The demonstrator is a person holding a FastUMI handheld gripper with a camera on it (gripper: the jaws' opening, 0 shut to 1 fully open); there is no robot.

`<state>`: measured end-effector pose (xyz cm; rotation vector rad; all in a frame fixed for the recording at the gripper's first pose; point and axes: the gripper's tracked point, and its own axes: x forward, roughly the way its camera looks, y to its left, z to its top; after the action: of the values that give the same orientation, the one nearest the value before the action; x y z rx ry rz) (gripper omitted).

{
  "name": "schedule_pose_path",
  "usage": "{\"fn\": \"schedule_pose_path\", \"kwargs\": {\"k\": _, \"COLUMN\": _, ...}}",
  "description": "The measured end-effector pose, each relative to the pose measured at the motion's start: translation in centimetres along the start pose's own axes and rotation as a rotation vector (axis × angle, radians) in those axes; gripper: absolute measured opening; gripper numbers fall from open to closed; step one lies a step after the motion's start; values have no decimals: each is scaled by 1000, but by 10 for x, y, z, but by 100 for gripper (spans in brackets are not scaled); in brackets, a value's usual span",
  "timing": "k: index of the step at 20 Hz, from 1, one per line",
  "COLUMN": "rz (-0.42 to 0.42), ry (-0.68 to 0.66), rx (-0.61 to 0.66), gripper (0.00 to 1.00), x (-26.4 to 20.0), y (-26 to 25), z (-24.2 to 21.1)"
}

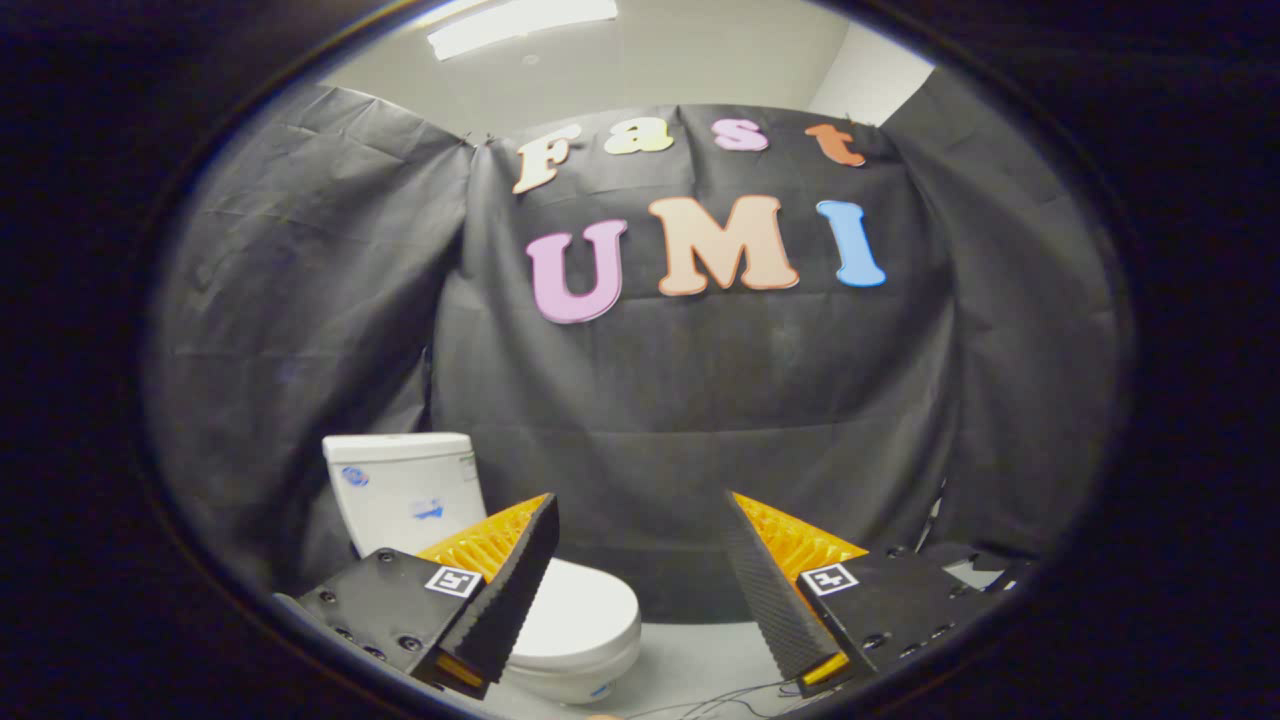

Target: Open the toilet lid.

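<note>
A white toilet stands on the floor against the black cloth wall, ahead of and below my fingers, toward the left one. Its lid lies flat and closed over the bowl, partly hidden behind my left finger. The tank rises upright behind it. My gripper is open, fingers spread wide with nothing between them, held well above and short of the lid. My right finger points at the bare cloth to the right of the toilet.
Black cloth walls close in the booth at the back and on both sides. Pale grey floor shows to the right of the bowl, with thin cables lying on it close under my fingers.
</note>
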<state>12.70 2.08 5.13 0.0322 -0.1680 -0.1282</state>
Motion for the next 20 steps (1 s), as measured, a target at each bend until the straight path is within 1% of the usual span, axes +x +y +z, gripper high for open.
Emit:
{"fn": "schedule_pose_path", "kwargs": {"k": 2, "rz": -57, "ry": -57, "rx": 28, "gripper": 99, "x": 14, "y": 6, "z": 14}}
{"fn": "schedule_pose_path", "kwargs": {"k": 5, "rz": -135, "ry": -124, "rx": 84, "gripper": 95, "x": 27, "y": 20, "z": 33}}
{"fn": "schedule_pose_path", "kwargs": {"k": 7, "rz": -163, "ry": -167, "rx": 122, "gripper": 93, "x": 35, "y": 34, "z": 45}}
{"fn": "schedule_pose_path", "kwargs": {"k": 11, "rz": -234, "ry": -215, "rx": 142, "gripper": 89, "x": 42, "y": 56, "z": 55}}
{"fn": "schedule_pose_path", "kwargs": {"k": 13, "rz": -283, "ry": -215, "rx": 159, "gripper": 86, "x": 41, "y": 64, "z": 52}}
{"fn": "schedule_pose_path", "kwargs": {"k": 17, "rz": -385, "ry": -223, "rx": 259, "gripper": 80, "x": 42, "y": 74, "z": 36}}
{"fn": "schedule_pose_path", "kwargs": {"k": 18, "rz": -427, "ry": -209, "rx": 275, "gripper": 79, "x": 41, "y": 73, "z": 24}}
{"fn": "schedule_pose_path", "kwargs": {"k": 20, "rz": -544, "ry": -169, "rx": 282, "gripper": 76, "x": 34, "y": 68, "z": -3}}
